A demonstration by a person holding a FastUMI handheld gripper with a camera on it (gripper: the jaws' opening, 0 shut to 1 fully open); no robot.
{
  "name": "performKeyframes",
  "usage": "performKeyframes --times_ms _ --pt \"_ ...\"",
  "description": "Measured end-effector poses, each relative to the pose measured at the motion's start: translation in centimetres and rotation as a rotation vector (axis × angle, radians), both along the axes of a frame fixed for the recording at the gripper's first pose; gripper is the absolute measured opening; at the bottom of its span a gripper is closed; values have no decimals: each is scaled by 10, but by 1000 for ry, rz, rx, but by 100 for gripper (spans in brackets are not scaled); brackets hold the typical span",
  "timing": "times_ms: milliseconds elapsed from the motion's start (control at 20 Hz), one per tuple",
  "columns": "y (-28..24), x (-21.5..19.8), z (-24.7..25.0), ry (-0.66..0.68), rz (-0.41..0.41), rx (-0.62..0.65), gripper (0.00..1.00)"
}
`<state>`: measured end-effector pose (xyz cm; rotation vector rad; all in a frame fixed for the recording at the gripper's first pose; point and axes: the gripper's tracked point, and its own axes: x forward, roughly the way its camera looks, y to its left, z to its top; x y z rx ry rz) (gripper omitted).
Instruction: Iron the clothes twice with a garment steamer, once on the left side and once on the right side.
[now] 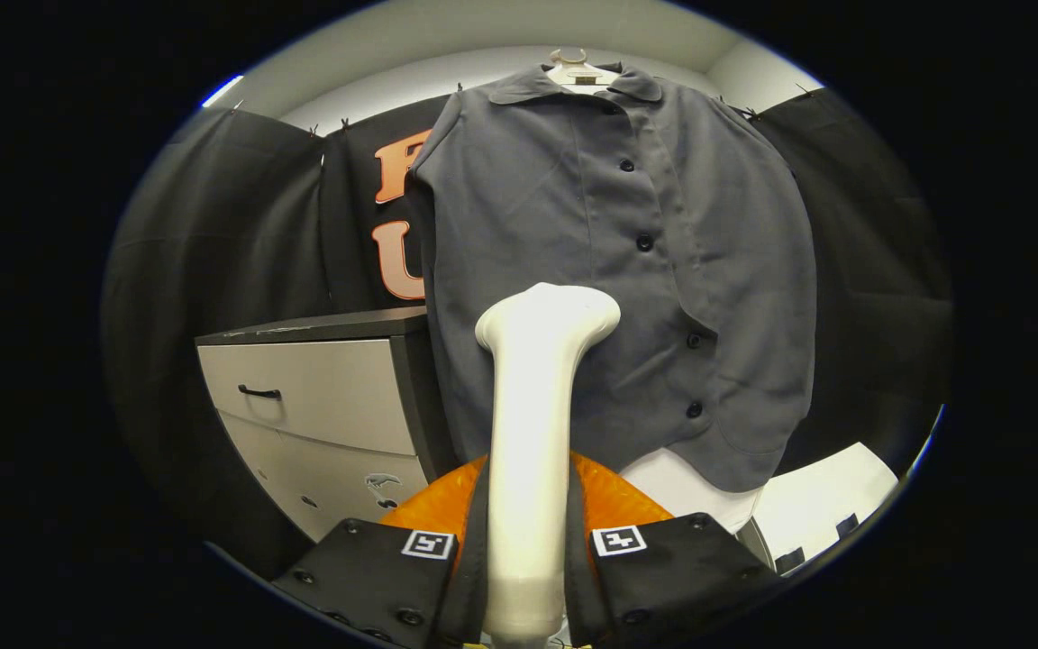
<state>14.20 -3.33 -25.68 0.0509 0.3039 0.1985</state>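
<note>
A grey button-up shirt (573, 261) hangs on a hanger (576, 68) straight ahead, its buttons running down right of its middle. My gripper (526, 541) is shut on the white handle of a garment steamer (532, 424), which stands upright between the fingers. The steamer's flared head (548, 320) is in front of the shirt's lower left half, left of the button line. Whether the head touches the cloth cannot be told.
A light drawer cabinet (321, 406) with a dark top stands left of the shirt, below it. A white surface (807, 505) lies under the shirt's hem on the right. Black cloth walls the booth on both sides.
</note>
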Motion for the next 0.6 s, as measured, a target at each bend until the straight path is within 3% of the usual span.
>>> performKeyframes --times_ms 200,600 --pt "-2 -4 17 -15 4 -3 42" --pt "-29 -8 113 -169 -27 -4 42"
